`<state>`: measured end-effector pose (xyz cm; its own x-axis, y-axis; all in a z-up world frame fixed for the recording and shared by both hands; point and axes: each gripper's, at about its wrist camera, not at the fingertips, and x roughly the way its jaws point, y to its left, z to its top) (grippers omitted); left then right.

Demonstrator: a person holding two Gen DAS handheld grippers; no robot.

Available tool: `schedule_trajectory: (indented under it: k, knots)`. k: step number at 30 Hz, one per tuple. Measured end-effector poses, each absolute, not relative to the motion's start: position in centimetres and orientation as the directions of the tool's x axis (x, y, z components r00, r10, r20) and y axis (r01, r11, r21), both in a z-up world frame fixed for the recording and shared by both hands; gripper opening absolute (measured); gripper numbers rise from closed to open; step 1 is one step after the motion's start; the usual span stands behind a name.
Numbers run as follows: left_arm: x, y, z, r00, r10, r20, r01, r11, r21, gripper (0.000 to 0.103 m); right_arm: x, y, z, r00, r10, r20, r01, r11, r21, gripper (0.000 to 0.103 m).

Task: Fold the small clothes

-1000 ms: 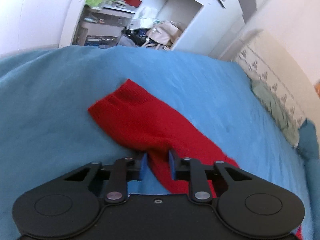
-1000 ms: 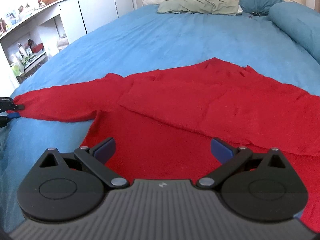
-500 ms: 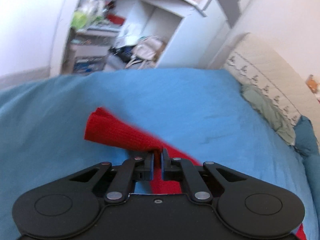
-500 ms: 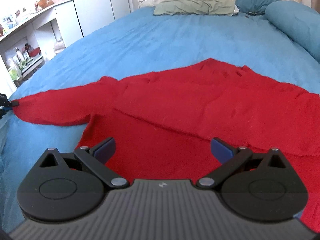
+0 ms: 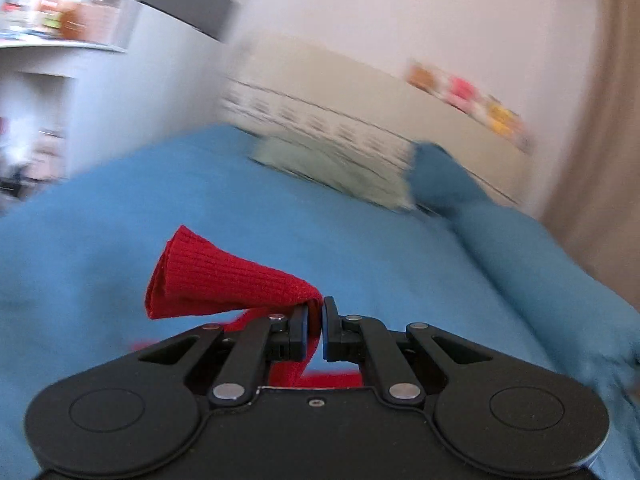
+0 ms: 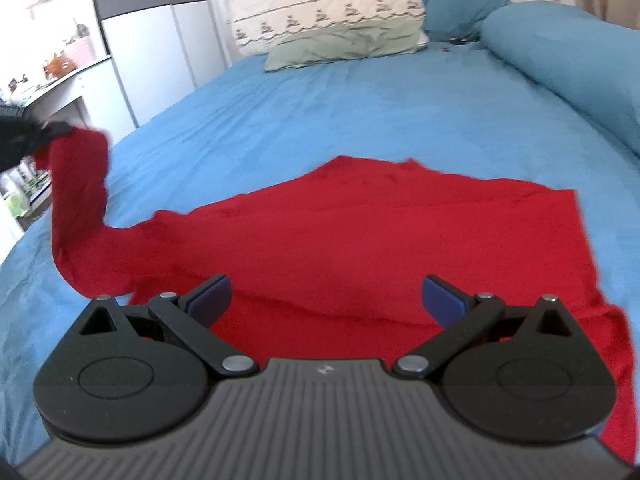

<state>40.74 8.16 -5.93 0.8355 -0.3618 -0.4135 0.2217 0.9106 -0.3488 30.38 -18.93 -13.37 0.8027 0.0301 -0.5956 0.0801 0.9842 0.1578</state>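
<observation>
The left gripper (image 5: 315,311) clamps the sleeve (image 6: 76,200) cuff, raised off the bed's (image 6: 360,92) left edge. The sweater (image 6: 400,232) body lies rightward. The right gripper (image 6: 326,294) hangs spread, empty, above it.

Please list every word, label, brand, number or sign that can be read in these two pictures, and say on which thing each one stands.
No text can be read in either view.
Right gripper: a small pale mark on its grey body, too small to read.
Headboard stickers: colourful, blurred by motion.
Shelf items: too small and too far away.
Red sweater, left gripper: no label shows.
</observation>
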Motion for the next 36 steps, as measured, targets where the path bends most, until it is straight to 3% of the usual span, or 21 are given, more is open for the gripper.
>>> schedule_trajectory:
  k: [4, 7, 11, 12, 14, 16, 17, 23, 28, 31, 34, 36]
  knots:
    - [41.1, -1.3, -10.7, 0.688, -0.461, -0.561, 0.341, 0.887, -0.312, 0.007, 29.6, -21.8, -13.7, 0.802, -0.017, -0.597, 0.13, 0.981, 0.147, 0.103]
    - [40.7, -5.9, -16.1, 0.606, -0.436, -0.666, 0.382, 0.893, -0.236, 0.007, 29.0, -23.6, -14.4, 0.792, -0.043, -0.609, 0.16, 0.977, 0.139, 0.103]
    - [39.6, -7.5, -19.6, 0.571, -0.422, -0.704, 0.385, 0.895, -0.225, 0.012, 28.6, -25.3, -15.3, 0.775, -0.039, -0.63, 0.167, 0.975, 0.146, 0.103]
    - [39.3, -7.4, -19.5, 0.576, -0.433, -0.694, 0.397, 0.89, -0.226, 0.018, 28.5, -25.5, -15.4, 0.777, -0.032, -0.629, 0.16, 0.976, 0.147, 0.103]
    - [38.7, -7.0, -19.0, 0.557, -0.467, -0.687, 0.435, 0.869, -0.238, 0.069, 28.7, -25.8, -15.6, 0.782, -0.015, -0.624, 0.138, 0.979, 0.149, 0.103]
    - [37.4, -6.8, -18.0, 0.578, -0.457, -0.677, 0.448, 0.87, -0.205, 0.088, 28.8, -25.7, -15.6, 0.786, 0.0, -0.618, 0.114, 0.983, 0.145, 0.103]
    - [36.7, -6.1, -17.7, 0.598, -0.436, -0.673, 0.449, 0.877, -0.17, 0.092, 29.0, -25.4, -15.6, 0.789, 0.01, -0.615, 0.099, 0.985, 0.143, 0.103]
    - [35.3, 0.1, -16.8, 0.685, -0.296, -0.666, 0.366, 0.93, -0.036, 0.092, 30.8, -21.8, -14.3, 0.796, 0.09, -0.598, -0.054, 0.996, 0.077, 0.103]
    - [35.7, 4.1, -17.0, 0.693, -0.246, -0.678, 0.281, 0.958, -0.06, 0.092, 34.9, -16.8, -14.2, 0.75, 0.134, -0.648, -0.162, 0.987, 0.017, 0.103]
    - [36.5, 4.9, -17.0, 0.693, -0.227, -0.684, 0.258, 0.964, -0.059, 0.092, 37.7, -13.3, -15.1, 0.731, 0.121, -0.671, -0.227, 0.971, -0.073, 0.088]
    - [36.4, 5.9, -17.0, 0.693, -0.22, -0.687, 0.246, 0.967, -0.062, 0.092, 40.3, -11.1, -16.6, 0.7, 0.123, -0.703, -0.253, 0.964, -0.084, 0.067]
    - [36.2, 6.3, -17.0, 0.693, -0.217, -0.687, 0.238, 0.969, -0.066, 0.092, 41.4, -10.5, -17.1, 0.692, 0.11, -0.714, -0.243, 0.966, -0.087, 0.024]
